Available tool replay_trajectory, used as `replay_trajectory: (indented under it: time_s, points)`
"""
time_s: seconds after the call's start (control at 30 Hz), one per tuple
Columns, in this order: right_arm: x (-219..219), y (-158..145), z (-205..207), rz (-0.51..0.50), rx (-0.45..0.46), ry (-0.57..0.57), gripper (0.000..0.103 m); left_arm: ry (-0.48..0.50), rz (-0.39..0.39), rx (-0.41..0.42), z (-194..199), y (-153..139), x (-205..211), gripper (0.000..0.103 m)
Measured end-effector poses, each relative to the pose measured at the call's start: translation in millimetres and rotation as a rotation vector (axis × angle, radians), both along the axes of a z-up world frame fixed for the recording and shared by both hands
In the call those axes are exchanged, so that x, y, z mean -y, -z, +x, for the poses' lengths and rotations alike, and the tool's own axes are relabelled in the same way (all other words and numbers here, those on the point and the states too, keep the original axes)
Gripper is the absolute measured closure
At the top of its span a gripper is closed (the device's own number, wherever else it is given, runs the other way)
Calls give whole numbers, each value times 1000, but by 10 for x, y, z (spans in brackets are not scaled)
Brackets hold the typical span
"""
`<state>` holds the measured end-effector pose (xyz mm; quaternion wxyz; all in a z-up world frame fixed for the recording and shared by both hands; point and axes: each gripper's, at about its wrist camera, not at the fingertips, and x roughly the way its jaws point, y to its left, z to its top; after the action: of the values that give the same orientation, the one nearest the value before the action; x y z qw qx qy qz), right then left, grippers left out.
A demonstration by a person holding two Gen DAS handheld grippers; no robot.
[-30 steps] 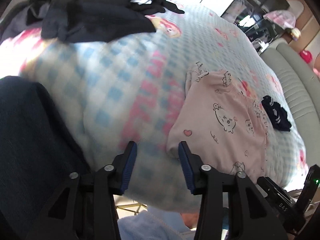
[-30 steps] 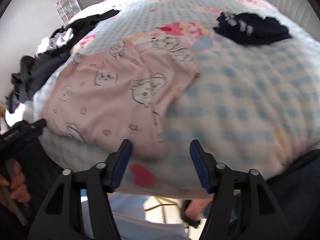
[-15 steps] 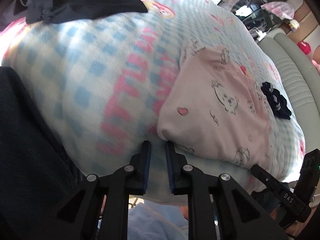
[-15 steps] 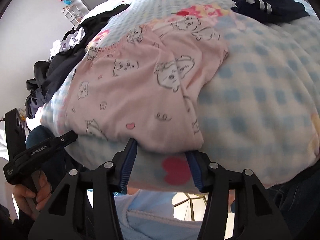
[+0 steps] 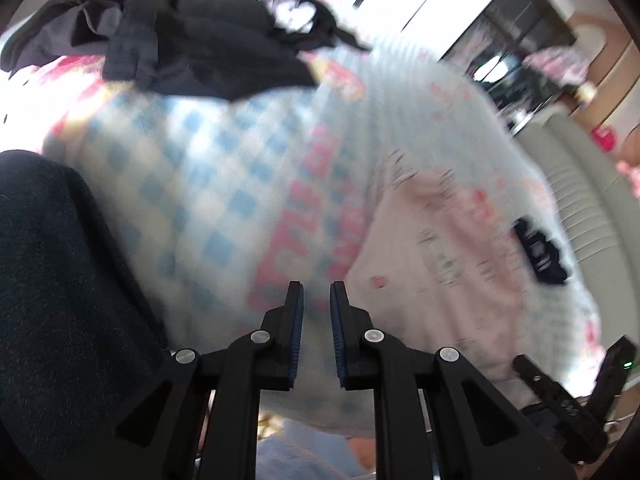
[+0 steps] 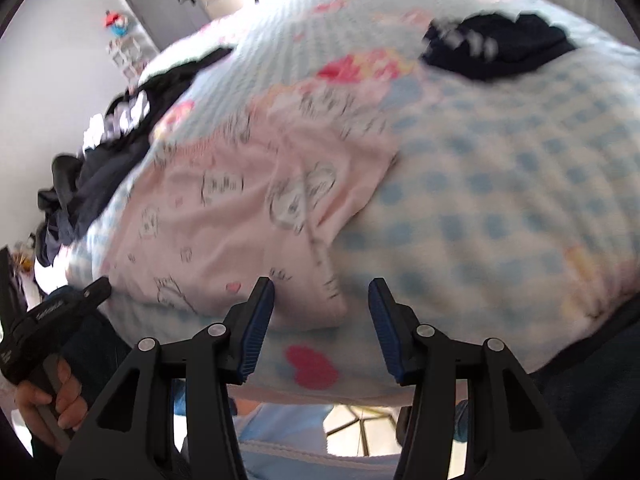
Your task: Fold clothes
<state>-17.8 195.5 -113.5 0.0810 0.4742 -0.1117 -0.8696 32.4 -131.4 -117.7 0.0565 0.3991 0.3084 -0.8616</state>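
**Ana:** Left gripper (image 5: 316, 300) has its jaws drawn close, a thin slit between the blue pads and nothing in it. It hangs over the checked blanket (image 5: 192, 184), just left of the pink garment (image 5: 432, 272).

**Ben:** And the right gripper (image 6: 322, 300)?

**Ana:** Spread wide, empty, its fingertips at the near hem of the pink garment (image 6: 248, 216).

**Ben:** How does the garment lie?

**Ana:** Flat on the blanket as a compact, roughly squared shape with a doubled-looking right edge, so it seems folded at least once. Whether another fold is due, or it is finished and about to be set aside, the blurred views do not settle.

**Ben:** What else is left?

**Ana:** A loose dark heap (image 5: 192, 40) at the far left of the bed is plainly unfolded, so that part of the job remains. A small navy piece (image 6: 500, 48) with white stripes sits apart on the right; it looks bunched into a tidy lump, though its state cannot be told.

**Ben:** Any writing?

**Ana:** The right wrist view shows white lettering on the left tool's body (image 6: 50, 312), too smeared to read. The blanket carries large pink letters, also illegible. The garment's print is cartoon faces and hearts, no words.
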Motion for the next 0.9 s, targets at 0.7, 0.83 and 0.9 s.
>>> replay_trajectory:
  time_s: [0.7, 0.83, 0.9]
  points:
    - [238, -7, -52, 237, 41, -64, 40, 263, -154, 4, -521, -195, -488, 53]
    - [339, -211, -225, 261, -13, -92, 39, 407, -256, -58, -778, -364, -770, 43]
    - [406, -286, -335, 261, -34, -104, 36, 468, -269, -53, -959, -332, -839, 42]
